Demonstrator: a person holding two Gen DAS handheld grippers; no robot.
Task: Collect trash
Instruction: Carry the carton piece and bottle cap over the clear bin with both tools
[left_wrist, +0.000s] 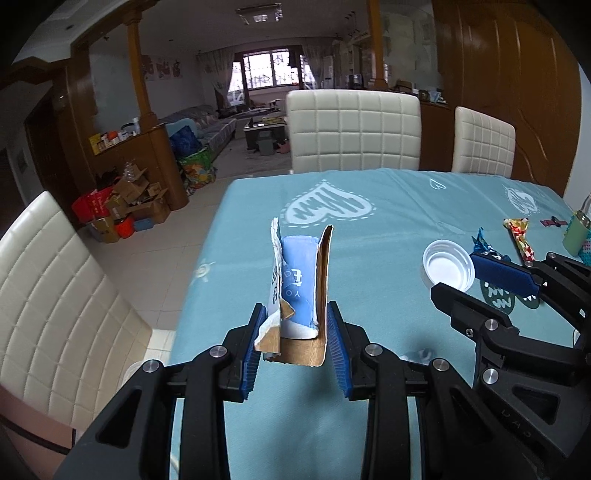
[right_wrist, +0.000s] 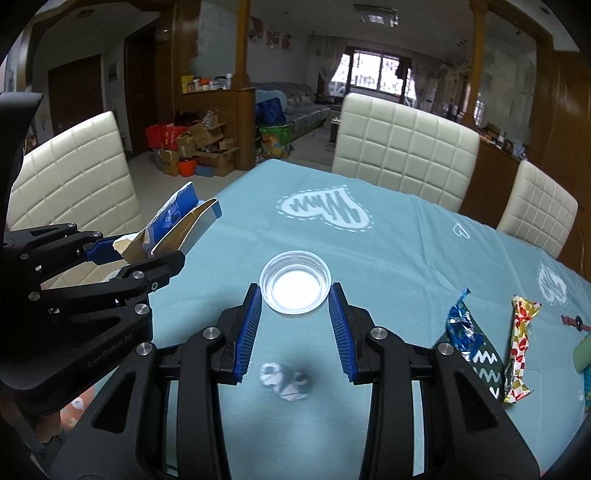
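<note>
Gripping torn carton (left_wrist: 299, 295) w/ left claw (left_wrist: 297, 332), right claw (right_wrist: 295, 310) on lid (right_wrist: 294, 284).

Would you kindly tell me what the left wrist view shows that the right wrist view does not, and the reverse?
Only the left wrist view shows the inside of the torn blue-and-brown cardboard box head-on, clamped in the left gripper.

Only the right wrist view shows the crumpled white paper ball on the light blue tablecloth.

Both show the round white plastic lid held in the right gripper, the crinkled blue foil wrapper, the red-and-yellow patterned candy wrapper and the cream quilted chairs.
</note>
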